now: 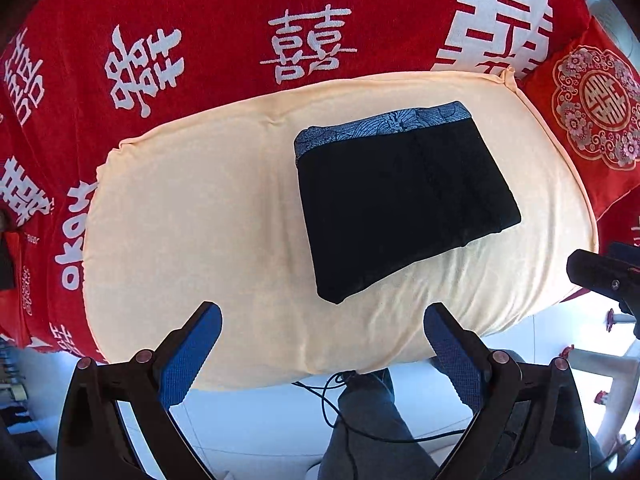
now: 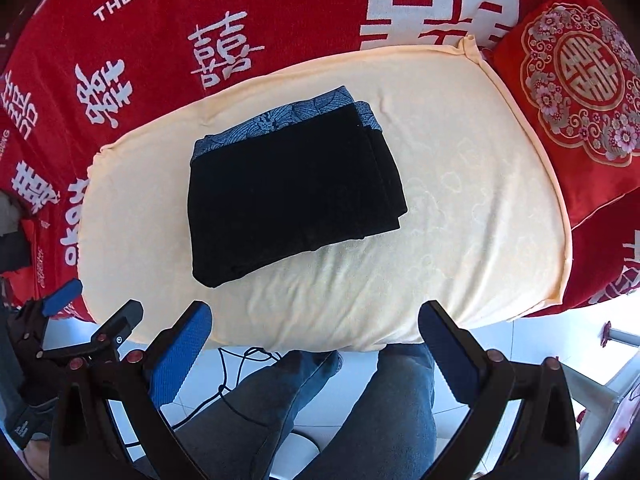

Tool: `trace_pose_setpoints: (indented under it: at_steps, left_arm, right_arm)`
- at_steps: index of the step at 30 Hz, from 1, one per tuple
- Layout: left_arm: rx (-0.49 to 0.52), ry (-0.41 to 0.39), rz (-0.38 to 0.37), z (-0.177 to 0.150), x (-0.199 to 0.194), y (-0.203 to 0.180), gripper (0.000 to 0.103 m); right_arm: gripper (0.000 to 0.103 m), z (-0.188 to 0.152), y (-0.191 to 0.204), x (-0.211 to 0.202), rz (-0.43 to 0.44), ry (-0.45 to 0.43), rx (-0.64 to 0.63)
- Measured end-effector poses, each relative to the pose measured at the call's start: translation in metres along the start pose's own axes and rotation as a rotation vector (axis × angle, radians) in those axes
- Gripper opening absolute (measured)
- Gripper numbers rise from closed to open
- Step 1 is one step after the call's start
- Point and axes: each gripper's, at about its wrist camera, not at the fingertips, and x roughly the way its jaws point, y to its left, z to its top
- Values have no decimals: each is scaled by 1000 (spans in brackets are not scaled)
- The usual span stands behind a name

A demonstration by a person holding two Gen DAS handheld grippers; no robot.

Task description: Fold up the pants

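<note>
Left wrist: left gripper [image 1: 322, 316] spread above pants [image 1: 404, 200].

Pants [image 1: 404, 196] on cushion [image 1: 200, 220] (blanket [image 1: 200, 20] behind)

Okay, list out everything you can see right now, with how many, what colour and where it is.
folded pants: one, black with a blue-grey patterned waistband, lying folded on the cream cushion
cream cushion: one, pale cream, on the red blanket
red blanket: one, red with white characters, spread under and behind the cushion
red pillow: one, red with a gold and floral emblem, right of the cushion
cable: one, black, on the white floor below the cushion's near edge
legs: two, in blue-grey jeans, below the cushion
left gripper: one, black with blue pads, open, empty, hovering at the cushion's near edge
right gripper: one, same colours, open, empty, beside it
</note>
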Motion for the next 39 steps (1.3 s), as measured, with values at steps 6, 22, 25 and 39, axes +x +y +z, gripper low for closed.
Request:
trace_pose_setpoints:
  at_steps: [6, 22, 25, 39]
  left_arm:
    - [-52, -27, 25, -1, -11, -2, 101]
    - [-118, 10, 35, -10, -30, -46, 101]
    - [-129, 14, 29, -11, -31, -49, 101]
    - [-93, 5, 44, -10, -37, -54, 101]
  right_arm:
    - [103, 8, -1, -8, -21, 6, -74]
    - [103, 11, -27, -24, -54, -3, -176]
    - [103, 9, -26, -24, -53, -3, -199]
    - [103, 6, -23, -24, -38, -6, -208]
